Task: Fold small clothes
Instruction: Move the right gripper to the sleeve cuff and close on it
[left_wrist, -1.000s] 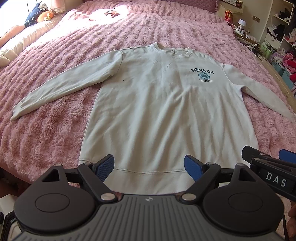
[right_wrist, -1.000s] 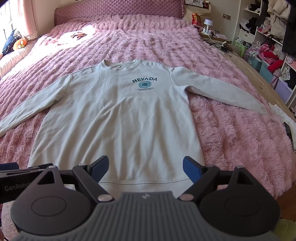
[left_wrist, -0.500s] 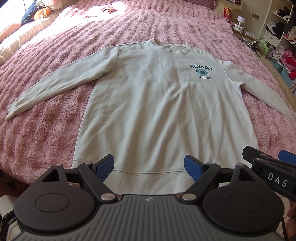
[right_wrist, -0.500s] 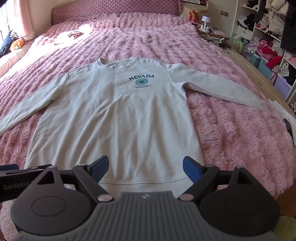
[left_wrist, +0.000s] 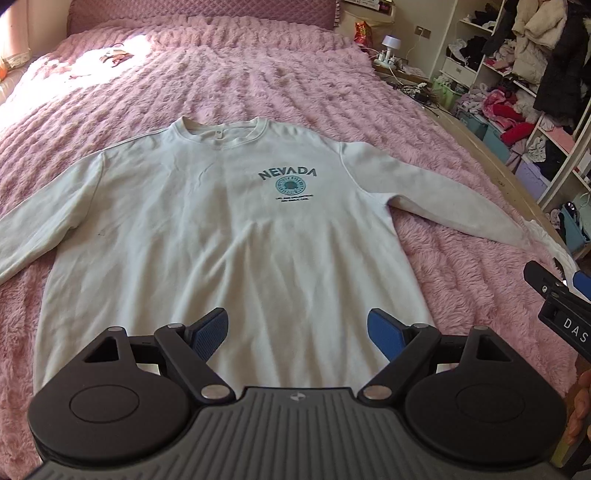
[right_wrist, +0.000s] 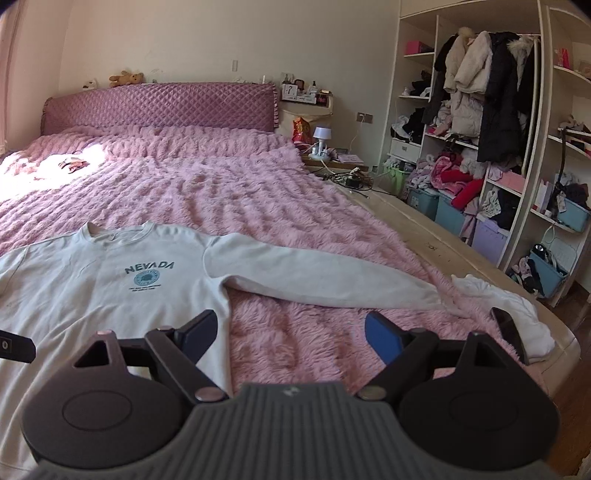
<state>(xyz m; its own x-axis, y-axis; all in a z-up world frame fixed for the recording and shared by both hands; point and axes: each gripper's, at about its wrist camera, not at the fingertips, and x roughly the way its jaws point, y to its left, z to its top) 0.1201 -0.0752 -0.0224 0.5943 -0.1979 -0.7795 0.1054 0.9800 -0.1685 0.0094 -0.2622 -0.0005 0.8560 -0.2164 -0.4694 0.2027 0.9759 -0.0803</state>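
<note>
A white long-sleeved sweatshirt (left_wrist: 236, 236) with a "NEVADA" print lies flat, front up, on the pink bed, sleeves spread out to both sides. My left gripper (left_wrist: 297, 332) is open and empty, hovering over the sweatshirt's lower body. My right gripper (right_wrist: 290, 334) is open and empty, above the pink cover just right of the sweatshirt's (right_wrist: 110, 295) side seam, below its right sleeve (right_wrist: 325, 280). The right gripper's tip also shows at the right edge of the left wrist view (left_wrist: 561, 295).
The fluffy pink bedspread (right_wrist: 258, 199) covers the wide bed. Another white garment (right_wrist: 498, 306) and a dark phone (right_wrist: 511, 332) lie at the bed's right edge. Shelves with clothes and bins (right_wrist: 480, 147) stand to the right. A nightstand (right_wrist: 325, 147) is by the headboard.
Both grippers have moved forward and swung to the right. The right wrist view now faces the right sleeve and the shelves. The sweatshirt has not moved.
</note>
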